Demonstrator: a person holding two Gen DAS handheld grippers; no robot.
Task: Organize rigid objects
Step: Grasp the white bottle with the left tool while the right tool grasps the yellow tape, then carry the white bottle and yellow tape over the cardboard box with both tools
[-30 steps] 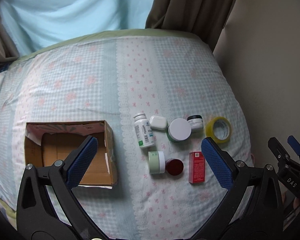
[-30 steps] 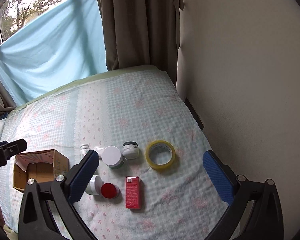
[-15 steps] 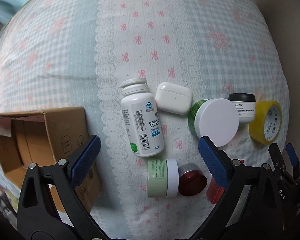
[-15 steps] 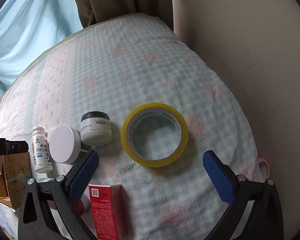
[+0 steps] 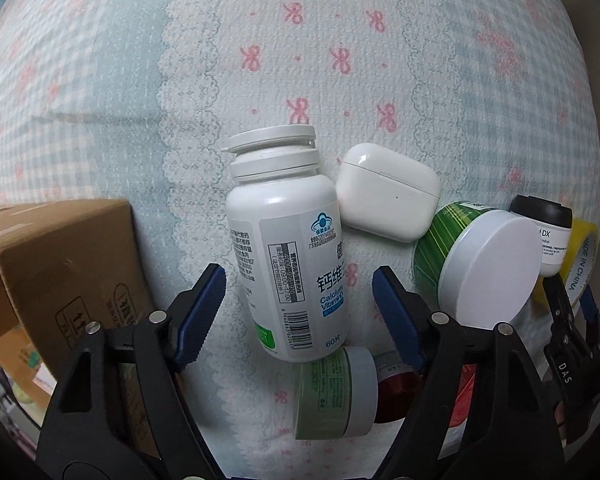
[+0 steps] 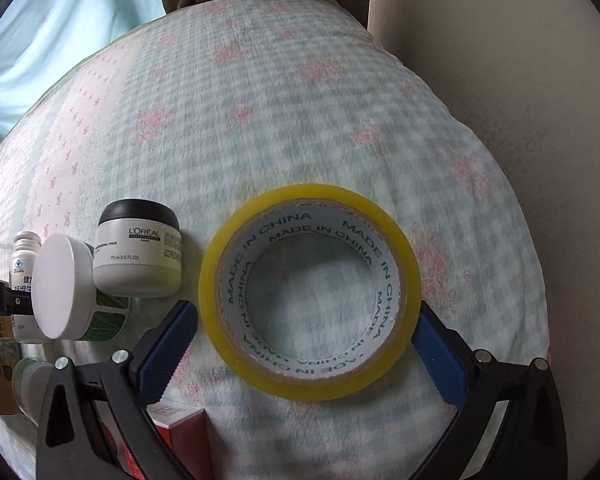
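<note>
White plastic pill bottle: lies on the bedsheet, between spread left gripper pads, ready for pinching.
Yellow tape roll: lies flat; right gripper spread around it.
Brown cardboard box: near left, probably the destination.

Soft daylight, even, fairly bright. My left view sharp: label on white bottle readable, faint sheen on earbud case. My right view softer: bedspread smeared by motion blur, tape roll print still legible. Shadows weak, under objects only. Strong fisheye bulge, dark vignette at corners, both views.
</note>
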